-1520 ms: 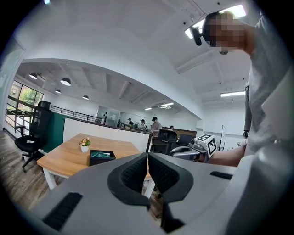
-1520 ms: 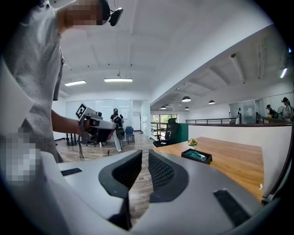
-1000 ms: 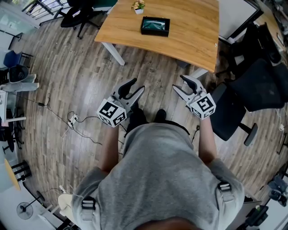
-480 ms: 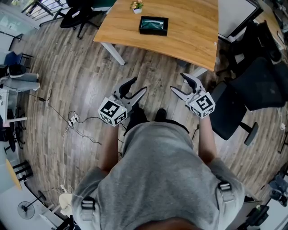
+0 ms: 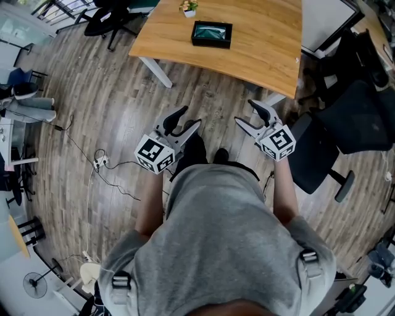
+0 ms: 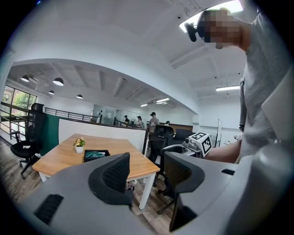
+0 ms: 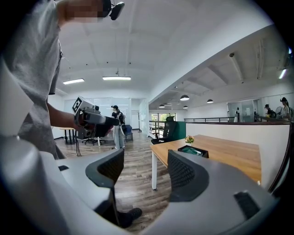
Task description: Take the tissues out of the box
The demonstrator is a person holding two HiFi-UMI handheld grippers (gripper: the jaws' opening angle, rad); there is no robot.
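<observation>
Seen from the head view, the tissue box (image 5: 212, 34) lies at twelve o'clock, well apart from both grippers. It is a shallow black rectangle with a teal-green fill, flat on the smooth honey-coloured wooden table (image 5: 262, 46), which has a curved near edge and white legs. At the box's eleven o'clock stands a small white pot (image 5: 189, 9) with a yellow-and-green plant. The floor (image 5: 92, 92) is grey-brown plank with a streaked grain, and thin black cables (image 5: 102, 165) trail across it at nine o'clock. A black padded office chair (image 5: 345, 120) fills the three o'clock side. The left gripper (image 5: 190, 117) sits at eleven o'clock of the person's grey shirt (image 5: 222, 247) and the right gripper (image 5: 245, 113) at one o'clock. Each is matte grey plastic with curved black jaws and a white cube printed with black square markers. In each gripper view the pads are dark, ribbed and wedge-shaped. The left jaws have just been opening and stand released, with only air, distant table and floor between them. The right jaws have also just spread wide and then drawn in a shade; they too are released and grasp nothing. The hands holding the grippers are hidden under the cubes, so only forearms show. The table's far side is cut off by the top edge. Whether the teal fill is tissue or wrapping cannot be made out at this range. The person's dark shoes (image 5: 197, 151) show only partly past the shirt hem.
</observation>
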